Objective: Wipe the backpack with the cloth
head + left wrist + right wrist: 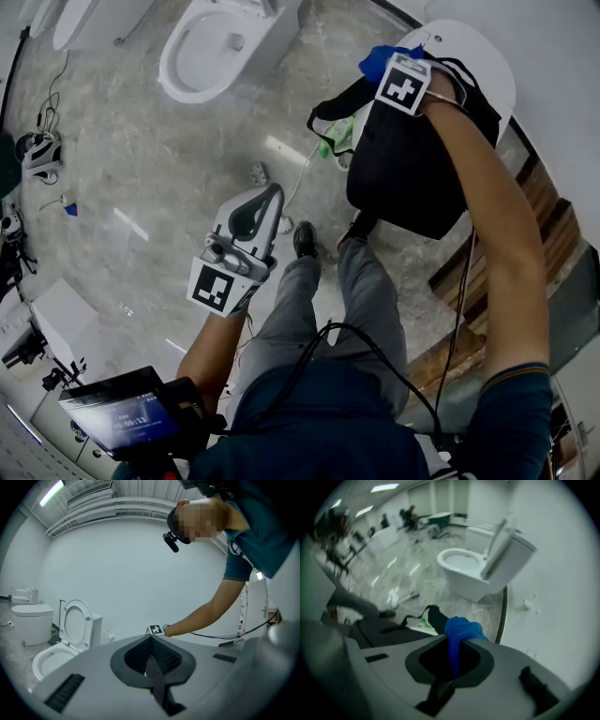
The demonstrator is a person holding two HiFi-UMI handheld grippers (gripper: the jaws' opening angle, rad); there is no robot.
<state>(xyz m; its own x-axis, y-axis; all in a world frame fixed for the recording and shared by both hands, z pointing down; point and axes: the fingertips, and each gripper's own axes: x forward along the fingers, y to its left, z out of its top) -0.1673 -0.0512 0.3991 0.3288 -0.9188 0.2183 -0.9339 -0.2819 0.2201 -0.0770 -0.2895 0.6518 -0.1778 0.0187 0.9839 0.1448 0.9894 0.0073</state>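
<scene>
The black backpack hangs against a white rounded fixture at the upper right of the head view, with a black strap trailing off it. My right gripper is at the backpack's top edge, shut on a bunched blue cloth. In the right gripper view the cloth sticks out from between the jaws, with the backpack just below left. My left gripper is held lower left, away from the backpack. It is shut with nothing in it.
A white toilet stands on the marble floor beyond the backpack, with another further off. Wooden steps run along the right. Cables and gear lie at the left. A small screen sits near my body.
</scene>
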